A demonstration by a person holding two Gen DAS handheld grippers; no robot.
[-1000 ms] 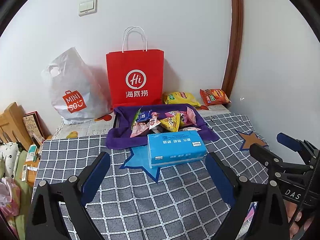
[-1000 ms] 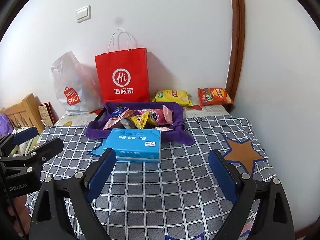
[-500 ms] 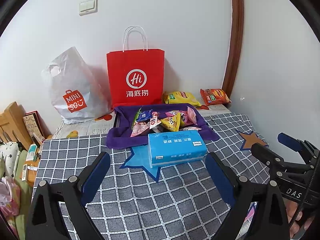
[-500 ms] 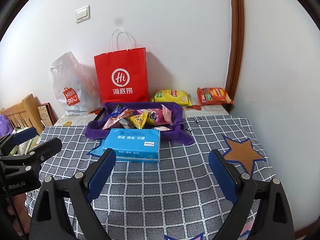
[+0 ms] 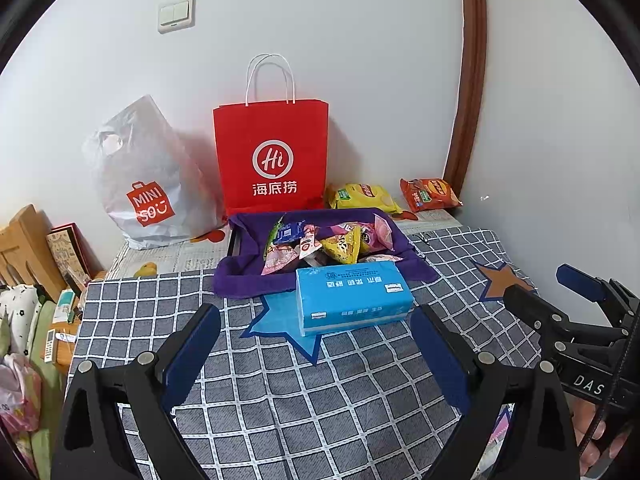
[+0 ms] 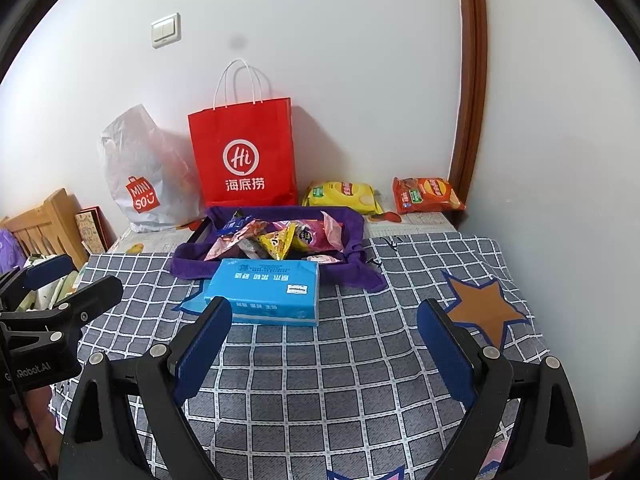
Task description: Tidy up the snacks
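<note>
A purple-cloth-lined tray (image 5: 240,268) (image 6: 352,220) holds several small snack packets (image 5: 340,244) (image 6: 280,240). A yellow chip bag (image 5: 362,196) (image 6: 340,194) and an orange chip bag (image 5: 430,194) (image 6: 426,194) lie by the back wall. A blue tissue pack (image 5: 352,296) (image 6: 268,292) lies in front of the tray. My left gripper (image 5: 316,320) hovers open over the checked cloth, short of the pack. My right gripper (image 6: 324,320) is open too, with nothing between its fingers. Each gripper shows at the edge of the other's view.
A red paper bag (image 5: 272,160) (image 6: 244,156) and a white plastic bag (image 5: 148,184) (image 6: 140,176) stand against the wall. The checked tablecloth (image 5: 320,400) (image 6: 340,380) spreads in front. Wooden furniture and clutter (image 5: 28,260) sit at the left. A wall closes the right side.
</note>
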